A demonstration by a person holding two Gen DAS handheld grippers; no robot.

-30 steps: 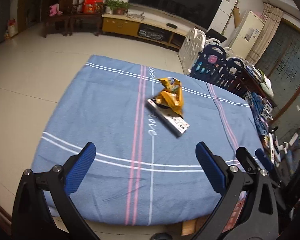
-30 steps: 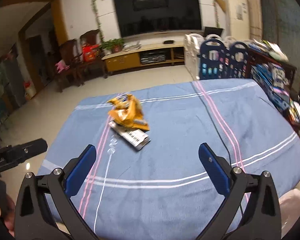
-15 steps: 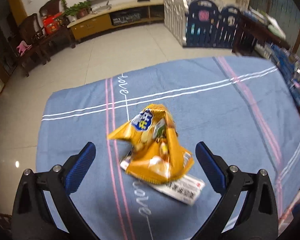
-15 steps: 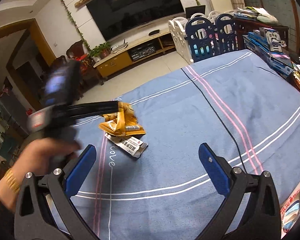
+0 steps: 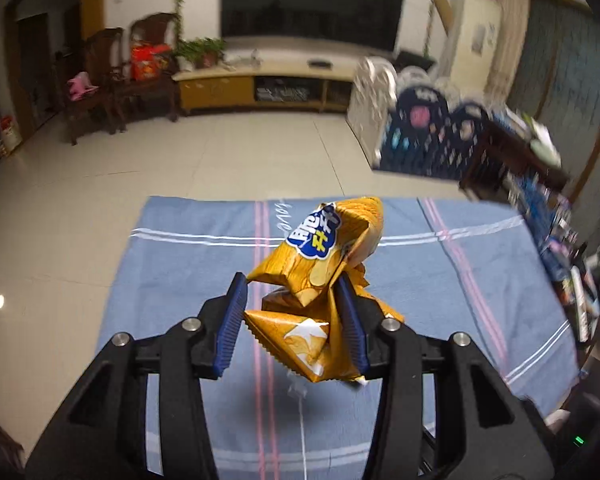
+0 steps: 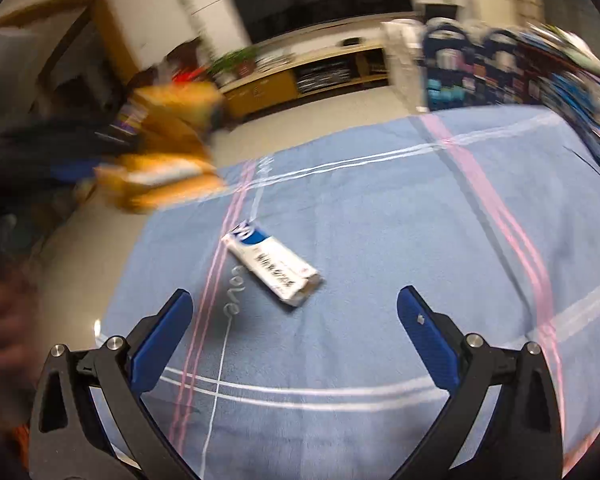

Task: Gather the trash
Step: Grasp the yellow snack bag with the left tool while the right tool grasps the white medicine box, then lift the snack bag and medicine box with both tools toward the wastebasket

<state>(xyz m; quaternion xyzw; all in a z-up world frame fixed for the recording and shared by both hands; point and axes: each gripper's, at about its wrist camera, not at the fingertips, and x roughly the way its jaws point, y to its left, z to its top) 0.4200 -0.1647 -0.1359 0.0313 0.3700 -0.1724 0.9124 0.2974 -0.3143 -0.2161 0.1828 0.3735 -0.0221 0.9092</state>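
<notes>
My left gripper (image 5: 294, 320) is shut on a crumpled yellow chip bag (image 5: 320, 276) and holds it above the blue cloth (image 5: 180, 280). The bag also shows blurred at the left of the right wrist view (image 6: 168, 144), held in the air by the left gripper. A white and blue wrapper (image 6: 274, 266) lies flat on the cloth (image 6: 400, 220), just ahead of my right gripper (image 6: 292, 320), which is open and empty above the cloth.
The cloth covers a table with pink and white stripes. Tiled floor (image 5: 100, 208) lies beyond its far and left edges. A TV stand (image 5: 260, 84) and chairs (image 5: 112, 80) stand at the far wall. Cluttered shelves and play-fence panels (image 5: 440, 136) stand at the right.
My left gripper closed on the chip bag and lifted it off the cloth, uncovering the white wrapper. My right gripper moved closer to the wrapper and stayed open.
</notes>
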